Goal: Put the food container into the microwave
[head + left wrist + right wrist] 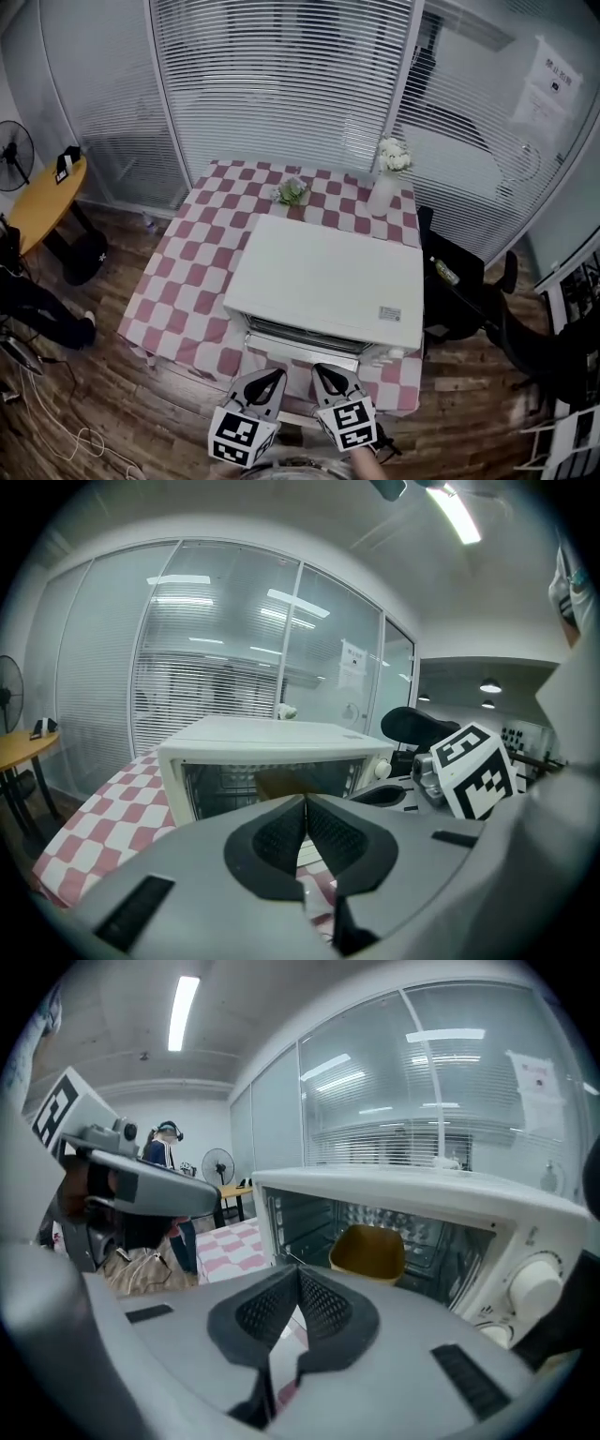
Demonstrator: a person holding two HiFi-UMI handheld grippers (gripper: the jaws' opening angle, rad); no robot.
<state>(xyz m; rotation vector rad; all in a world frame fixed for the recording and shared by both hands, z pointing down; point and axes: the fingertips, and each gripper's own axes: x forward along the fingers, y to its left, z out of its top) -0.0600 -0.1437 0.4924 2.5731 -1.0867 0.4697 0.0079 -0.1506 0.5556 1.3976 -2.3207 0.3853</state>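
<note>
A white microwave (328,279) stands on the checked table (178,281) with its door down and its chamber open. Inside it sits a yellow food container (367,1251), also visible as a brownish shape (286,783) in the left gripper view. My left gripper (265,386) and right gripper (330,381) hang side by side just in front of the microwave's open front, both shut with nothing between the jaws. In the left gripper view the left gripper (306,825) has its pads pressed together; the right gripper (298,1299) looks the same in its own view.
A white vase with flowers (387,180) and a small plant (292,192) stand behind the microwave. A black chair (459,291) is at the table's right. A round yellow table (42,202) and a fan (13,156) are at the left. Cables lie on the wooden floor (56,431).
</note>
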